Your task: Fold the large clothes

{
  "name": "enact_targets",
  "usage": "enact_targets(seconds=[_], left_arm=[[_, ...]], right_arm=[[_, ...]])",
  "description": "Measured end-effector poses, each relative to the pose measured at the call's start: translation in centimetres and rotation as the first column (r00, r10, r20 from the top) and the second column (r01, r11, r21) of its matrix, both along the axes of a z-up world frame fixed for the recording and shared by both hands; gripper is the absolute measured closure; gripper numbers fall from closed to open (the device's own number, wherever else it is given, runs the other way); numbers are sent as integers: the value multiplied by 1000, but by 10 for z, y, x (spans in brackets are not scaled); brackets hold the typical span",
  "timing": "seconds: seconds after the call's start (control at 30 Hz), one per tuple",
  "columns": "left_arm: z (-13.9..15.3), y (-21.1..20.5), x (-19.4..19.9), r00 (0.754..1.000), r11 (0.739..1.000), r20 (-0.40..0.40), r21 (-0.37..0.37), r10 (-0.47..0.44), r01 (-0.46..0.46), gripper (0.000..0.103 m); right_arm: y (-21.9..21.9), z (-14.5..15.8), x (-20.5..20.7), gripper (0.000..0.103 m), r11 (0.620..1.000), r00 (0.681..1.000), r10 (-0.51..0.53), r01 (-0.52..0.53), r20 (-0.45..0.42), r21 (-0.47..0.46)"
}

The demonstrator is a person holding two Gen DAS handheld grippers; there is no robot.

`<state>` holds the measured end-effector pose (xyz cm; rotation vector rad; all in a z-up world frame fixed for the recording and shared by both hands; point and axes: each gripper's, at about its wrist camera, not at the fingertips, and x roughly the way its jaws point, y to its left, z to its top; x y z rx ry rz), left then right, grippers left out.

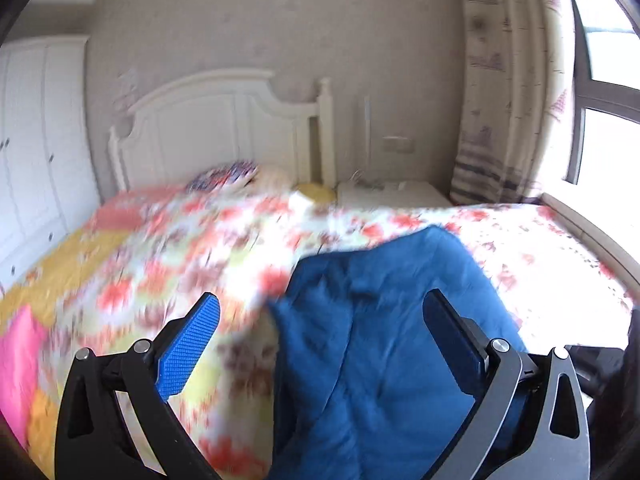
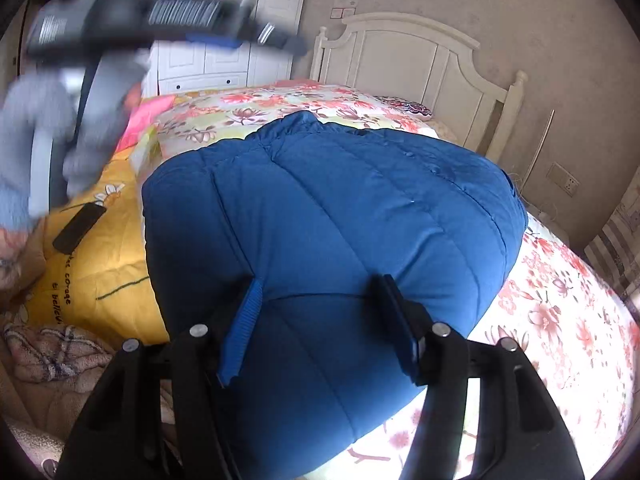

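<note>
Lying folded on the floral bed (image 2: pixel 560 320): blue padded jacket (image 2: pixel 320 208). Right claw (image 2: pixel 320 320) and left claw (image 1: pixel 320 344) both spread, pinching nothing. Showing only in right view, lower left: black remote (image 2: pixel 78 226).

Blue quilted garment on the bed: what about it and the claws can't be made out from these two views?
- Blue quilted garment: sleeves, collar and folded layers are hidden under its own bulk in the right wrist view.
- Its near end: cut off by the bottom edge of the left wrist view.
- Left claw: motion-blurred in the right wrist view.
- Right claw: any contact with the garment is unclear.
</note>
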<state>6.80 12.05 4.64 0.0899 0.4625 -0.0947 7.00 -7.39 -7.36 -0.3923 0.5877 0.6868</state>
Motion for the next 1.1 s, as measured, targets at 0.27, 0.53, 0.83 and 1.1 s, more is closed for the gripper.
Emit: enact_targets(seconds=[0.27,0.53,0.83,1.1], left_arm=[[-97,1,96,957,994,-281,93,80,-56,4],[-98,3,84,968,991,-228,99,106,-85,4],[-94,8,85,970,994,-221,77,98,-83,4],[-97,16,88,967,996,-238,39,91,-84,4]], right_arm=[[-2,2,2,43,998,1000,13,-12,-23,56],[-27,76,15,41,991,992,-103,96,73,96],[-33,52,131,41,948,957,-276,287,-90,140],[-17,10,147,37,946,940,-304,317,-152,64]])
